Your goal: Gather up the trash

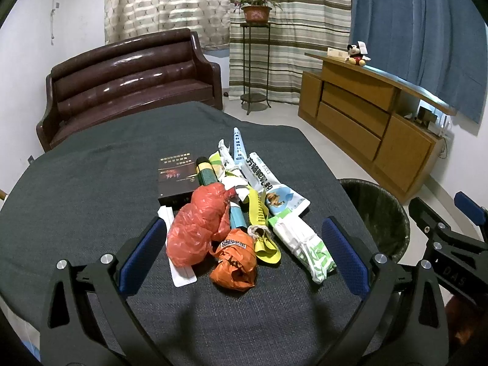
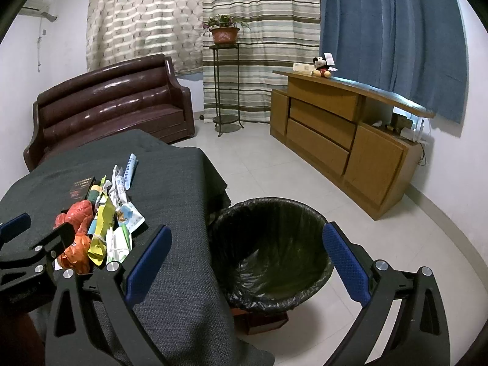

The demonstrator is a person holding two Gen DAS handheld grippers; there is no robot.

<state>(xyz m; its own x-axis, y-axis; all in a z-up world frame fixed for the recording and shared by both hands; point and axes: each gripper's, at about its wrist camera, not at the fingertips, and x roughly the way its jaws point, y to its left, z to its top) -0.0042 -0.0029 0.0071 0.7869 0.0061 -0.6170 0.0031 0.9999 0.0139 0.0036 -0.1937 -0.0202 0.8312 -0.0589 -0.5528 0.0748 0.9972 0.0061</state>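
Both claws spread wide, trash heaped up and waiting

The left claw [image 1: 244, 253] hangs low with its blue pads splayed either side of the heap of crumpled wrappers [image 1: 244, 207], holding nothing; it looks lined up to straddle the crinkled red plastic bag [image 1: 198, 228] and the orange crumpled packet [image 1: 236, 262] nearest it. The heap sits mid-way across the grey cloth-covered worktop [image 1: 76, 198], bunched together, which should make for short reaches. The right claw [image 2: 247, 259] is just as wide and empty, poised above the round bin with black liner [image 2: 268, 244], which stands on the floor just beside the worktop's edge: a short carry, I'd judge. Nothing lifted yet.
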